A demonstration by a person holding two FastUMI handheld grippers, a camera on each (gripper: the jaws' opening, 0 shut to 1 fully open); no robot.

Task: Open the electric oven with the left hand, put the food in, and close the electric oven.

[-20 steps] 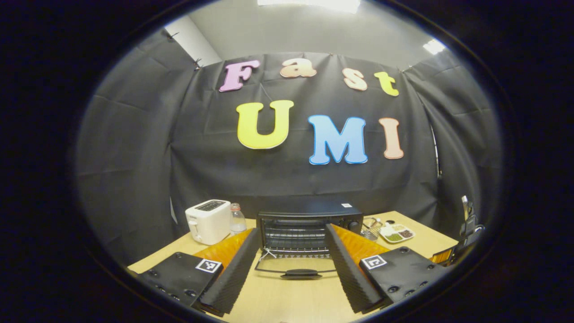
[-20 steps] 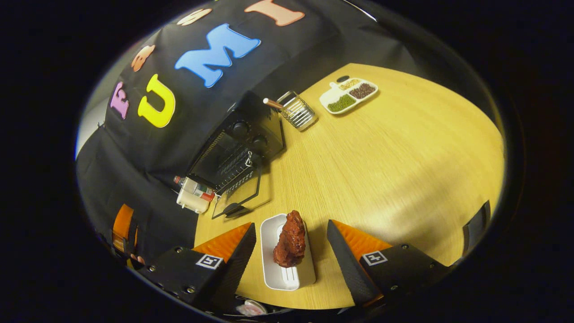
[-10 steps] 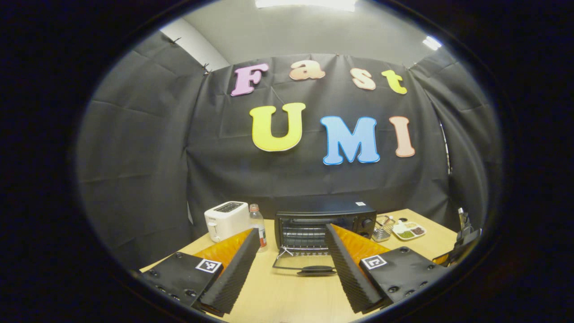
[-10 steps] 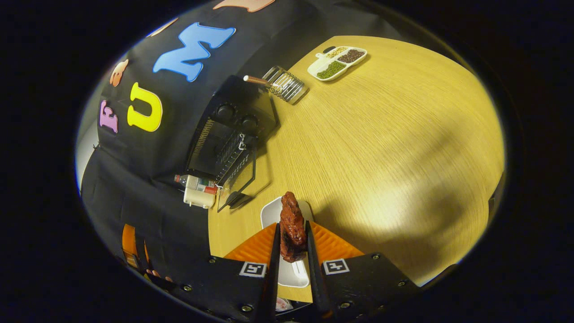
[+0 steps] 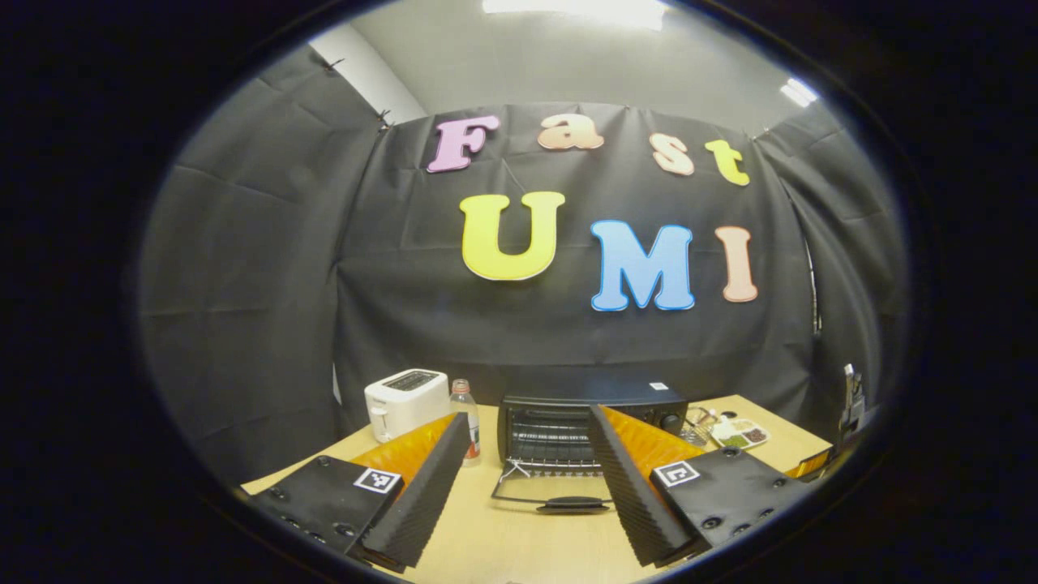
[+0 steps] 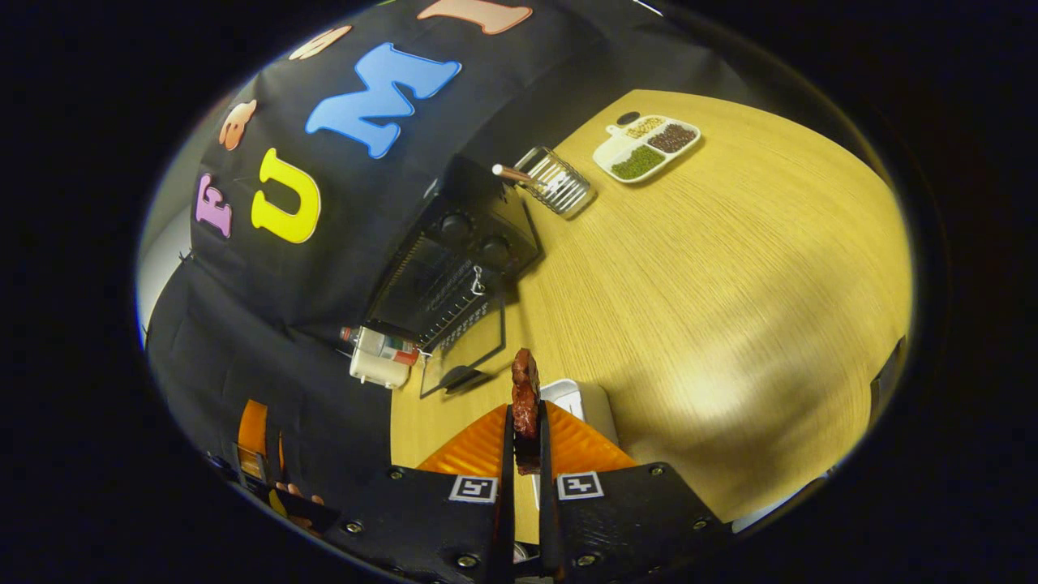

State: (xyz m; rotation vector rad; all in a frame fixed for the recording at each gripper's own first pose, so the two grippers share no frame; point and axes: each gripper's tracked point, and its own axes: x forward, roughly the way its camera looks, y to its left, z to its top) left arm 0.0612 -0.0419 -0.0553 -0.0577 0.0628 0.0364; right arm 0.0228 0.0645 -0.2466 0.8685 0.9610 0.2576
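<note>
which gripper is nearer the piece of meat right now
Right. The right gripper is shut on the meat, above the white tray. The left gripper is open, facing the open oven, with nothing between its fingers.

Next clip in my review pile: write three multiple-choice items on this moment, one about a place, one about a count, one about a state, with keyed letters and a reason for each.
1. Where does the clear plastic bottle stand?
A. between the white toaster and the black electric oven
B. on top of the oven
C. in the white divided dish

2. How many round knobs show on the oven's front in the right gripper view?
A. none
B. two
C. five

3. What is the state of the oven's glass door?
A. shut
B. folded down open
C. removed

Key: 1 A, it stands between toaster and oven; 2 B, two knobs sit beside the cavity; 3 B, the door lies flat with the rack exposed, while the right gripper clamps the reddish-brown meat piece.
</note>
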